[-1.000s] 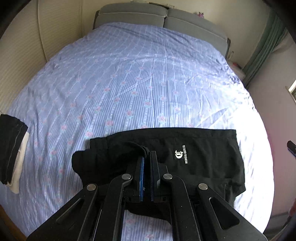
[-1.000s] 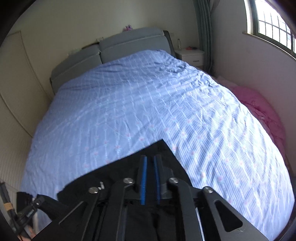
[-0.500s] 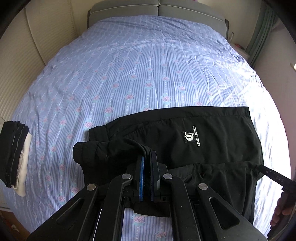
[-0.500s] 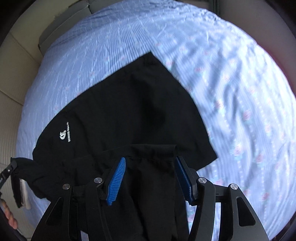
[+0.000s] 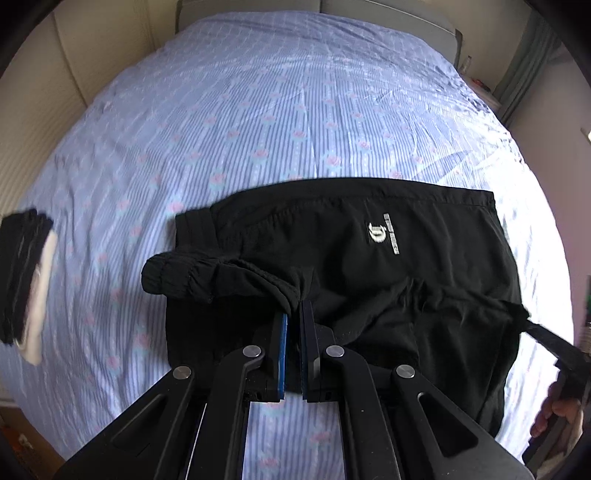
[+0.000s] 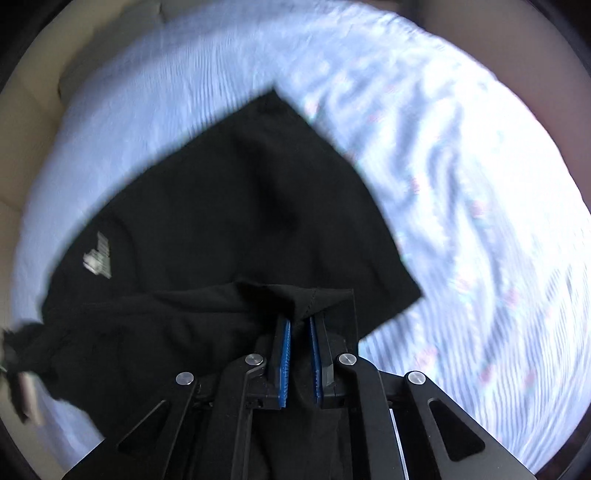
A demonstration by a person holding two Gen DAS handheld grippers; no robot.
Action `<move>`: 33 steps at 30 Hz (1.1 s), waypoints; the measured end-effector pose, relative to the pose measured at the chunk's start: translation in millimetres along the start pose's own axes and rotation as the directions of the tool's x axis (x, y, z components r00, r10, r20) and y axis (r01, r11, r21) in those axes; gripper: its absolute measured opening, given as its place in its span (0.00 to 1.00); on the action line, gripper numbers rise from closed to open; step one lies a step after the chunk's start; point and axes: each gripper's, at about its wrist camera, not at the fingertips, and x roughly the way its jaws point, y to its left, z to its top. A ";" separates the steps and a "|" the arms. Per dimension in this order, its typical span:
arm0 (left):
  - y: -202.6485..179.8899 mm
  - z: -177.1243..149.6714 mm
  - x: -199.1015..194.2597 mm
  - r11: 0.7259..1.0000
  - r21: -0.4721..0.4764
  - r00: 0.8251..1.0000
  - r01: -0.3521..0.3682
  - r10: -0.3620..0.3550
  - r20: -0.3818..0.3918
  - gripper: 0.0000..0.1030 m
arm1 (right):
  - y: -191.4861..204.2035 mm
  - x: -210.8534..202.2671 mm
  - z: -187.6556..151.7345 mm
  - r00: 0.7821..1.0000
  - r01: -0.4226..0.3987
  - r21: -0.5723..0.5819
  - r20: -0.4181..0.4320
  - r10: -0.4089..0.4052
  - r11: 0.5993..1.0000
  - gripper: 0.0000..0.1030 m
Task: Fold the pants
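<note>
Black pants [image 5: 369, 254] with a white logo [image 5: 382, 234] lie partly folded on the blue striped bed sheet [image 5: 258, 110]. My left gripper [image 5: 292, 314] is shut on a bunched cuff end of the pants and holds it over the lower layer. In the right wrist view my right gripper [image 6: 300, 321] is shut on a fold of the pants [image 6: 240, 206] near their right edge. The fabric hangs between the two grippers. The right gripper's tip also shows at the right edge of the left wrist view [image 5: 524, 321].
A folded stack of black and white clothes [image 5: 26, 284] lies at the bed's left edge. The grey headboard [image 5: 388, 11] is at the far end. A wall panel runs along the left, curtains at the far right.
My right gripper has closed on the pants edge; half a second ago it was open around it. Both grippers moved closer over the pants, and the left one carried the cuff forward.
</note>
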 end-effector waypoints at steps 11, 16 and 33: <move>5.6 22.9 -56.4 0.997 -0.007 0.989 0.074 -0.072 0.128 0.07 | 43.2 -174.4 56.4 0.898 0.081 -0.118 0.440 -0.021 0.990 0.10; 14.1 74.6 -23.6 0.999 -0.007 0.989 0.031 -0.030 0.143 0.07 | 86.3 -144.4 121.8 0.887 0.108 -0.236 0.461 0.014 0.966 0.10; 46.1 138.4 46.9 0.994 0.087 0.985 -0.065 0.050 0.163 0.56 | 119.2 -20.9 144.9 0.942 0.286 -0.256 0.249 -0.223 0.923 0.58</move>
